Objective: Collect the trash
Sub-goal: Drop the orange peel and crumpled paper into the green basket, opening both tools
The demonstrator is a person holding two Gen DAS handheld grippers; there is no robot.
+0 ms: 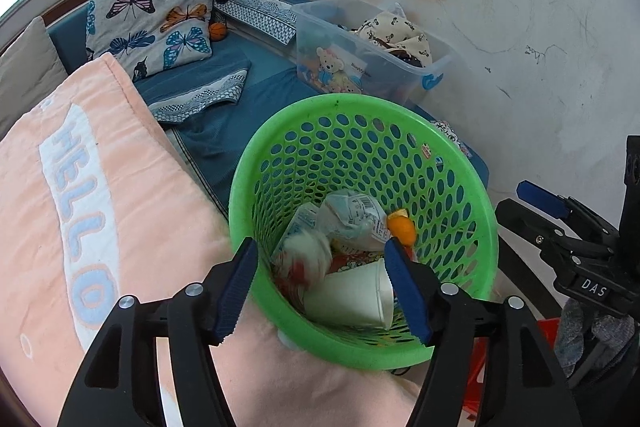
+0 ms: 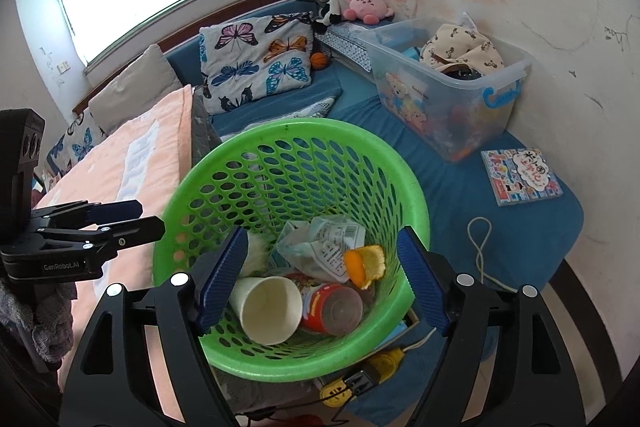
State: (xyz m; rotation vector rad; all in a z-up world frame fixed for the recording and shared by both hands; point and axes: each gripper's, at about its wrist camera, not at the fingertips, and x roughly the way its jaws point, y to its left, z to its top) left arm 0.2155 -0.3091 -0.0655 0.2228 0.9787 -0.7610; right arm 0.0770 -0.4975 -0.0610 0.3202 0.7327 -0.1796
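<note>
The left gripper (image 1: 322,289) is held over the green bin (image 1: 452,291). Its two blue fingers (image 1: 236,287) stand wide apart. One finger is outside the bin's near wall and the other is inside it. Nothing is pinched between them.

The right gripper (image 2: 320,281) is held over the same bin too. Its fingers are also wide apart, and they hold nothing. It hangs just above the trash.

Inside the bin (image 2: 296,361) there is a white paper cup (image 2: 266,309) lying on its side. Next to it lies a red can (image 2: 330,309). Behind those are a crumpled wrapper (image 2: 324,243) and a piece of orange peel (image 2: 364,263). There is also something white and fluffy at the left side, but I cannot tell what it is.

The bin sits at the edge of a bed, with a pink blanket (image 1: 92,195) beside it and a blue sheet (image 2: 500,235) behind.

So I think much of the job is done, since trash is already in the bin and both grippers are empty. On the sheet I can see a book (image 2: 520,177) and a white cord (image 2: 480,247), but I do not think those are trash. A clear box (image 2: 452,83) of things stands farther back. I can see no more loose trash from here, so there may be little left to pick up.
</note>
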